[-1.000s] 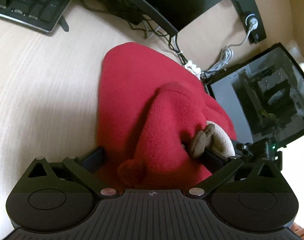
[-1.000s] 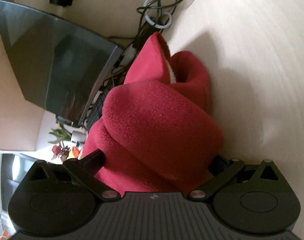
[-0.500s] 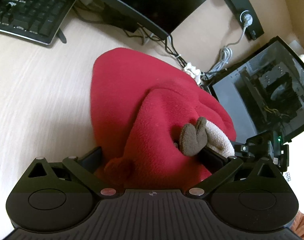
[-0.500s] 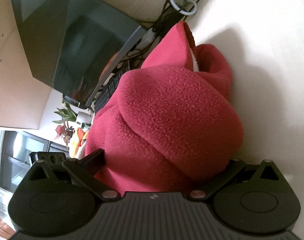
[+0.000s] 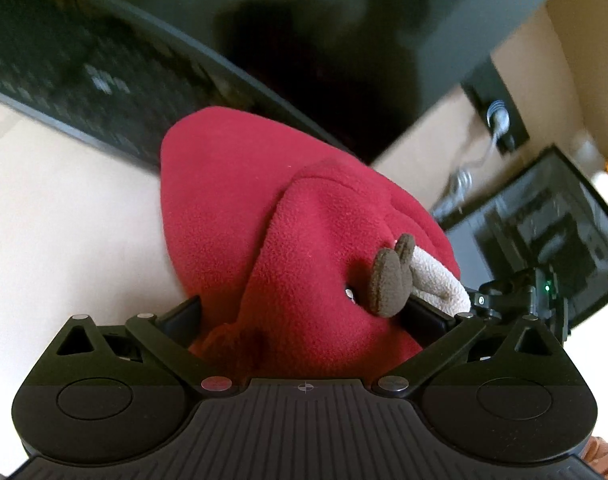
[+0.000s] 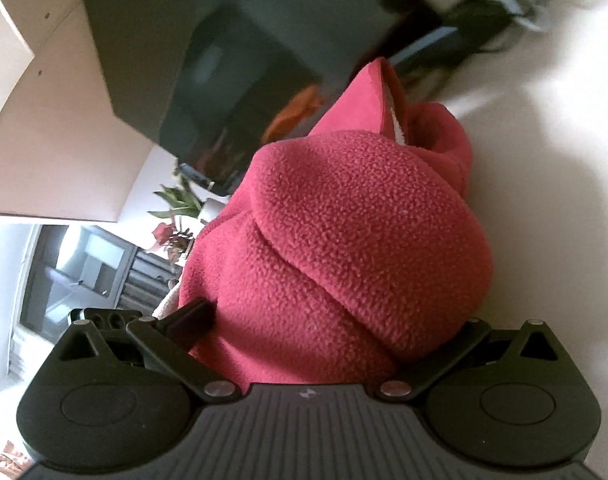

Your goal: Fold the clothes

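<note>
I have both tools on the same red fleece garment (image 5: 239,216), one at each end of the edge nearest me. My left gripper (image 5: 304,316) has its jaws closed down onto a thick bunch of the fleece, and a brown-and-beige plush trim piece (image 5: 400,280) sticks out beside the right-hand finger. My right gripper (image 6: 332,332) is clamped the same way on a fat roll of the same cloth; its right finger is buried under the fleece, so I judge the grip from how the cloth bunches between the jaws.

From both wrist views the garment runs straight away from the jaws, its long axis pointing forward toward the curved monitor (image 5: 304,20) and keyboard (image 5: 63,72). The far part seems to rest on the pale desk (image 5: 55,220), while the near edge is gathered up in my jaws. In the left view I can see my other tool (image 5: 516,292) just to the right, so the two grips sit close together.

Neither tool is nearer to the cloth. Any fold, I judge, goes forward along that axis, over the far part.
</note>
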A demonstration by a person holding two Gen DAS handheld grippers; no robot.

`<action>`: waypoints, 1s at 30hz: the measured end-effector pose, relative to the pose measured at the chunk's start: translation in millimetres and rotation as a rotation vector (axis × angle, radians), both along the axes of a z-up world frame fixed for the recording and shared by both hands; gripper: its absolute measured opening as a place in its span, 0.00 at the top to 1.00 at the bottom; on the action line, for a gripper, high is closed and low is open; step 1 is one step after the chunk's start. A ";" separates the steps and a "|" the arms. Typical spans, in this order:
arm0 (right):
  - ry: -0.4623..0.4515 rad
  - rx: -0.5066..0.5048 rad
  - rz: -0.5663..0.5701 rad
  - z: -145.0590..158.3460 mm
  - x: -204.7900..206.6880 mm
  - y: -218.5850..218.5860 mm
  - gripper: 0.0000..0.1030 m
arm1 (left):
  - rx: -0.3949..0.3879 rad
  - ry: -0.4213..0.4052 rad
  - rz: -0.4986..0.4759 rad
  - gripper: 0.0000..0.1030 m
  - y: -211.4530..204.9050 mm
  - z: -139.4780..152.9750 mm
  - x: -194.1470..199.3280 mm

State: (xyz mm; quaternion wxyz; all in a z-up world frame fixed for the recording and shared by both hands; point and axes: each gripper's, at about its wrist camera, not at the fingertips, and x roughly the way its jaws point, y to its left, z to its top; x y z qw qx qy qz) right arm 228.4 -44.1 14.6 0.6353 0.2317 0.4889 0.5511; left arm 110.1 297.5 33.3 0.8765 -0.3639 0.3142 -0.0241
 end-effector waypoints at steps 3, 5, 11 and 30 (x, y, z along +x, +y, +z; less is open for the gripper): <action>-0.020 0.008 0.020 2.6 11.4 33.4 0.00 | 0.017 -0.028 0.054 0.00 23.3 3.5 -5.2; -0.025 -0.016 0.018 -1.0 20.3 54.2 0.00 | 0.029 -0.047 0.091 0.00 38.8 5.9 -8.6; -0.115 -0.132 0.011 -4.8 20.2 67.9 0.00 | 0.066 -0.028 0.200 0.00 59.9 -6.6 -25.9; -0.780 -0.372 0.039 44.0 -86.9 -25.1 0.00 | 0.607 0.108 -0.106 0.00 -135.6 -10.5 -61.9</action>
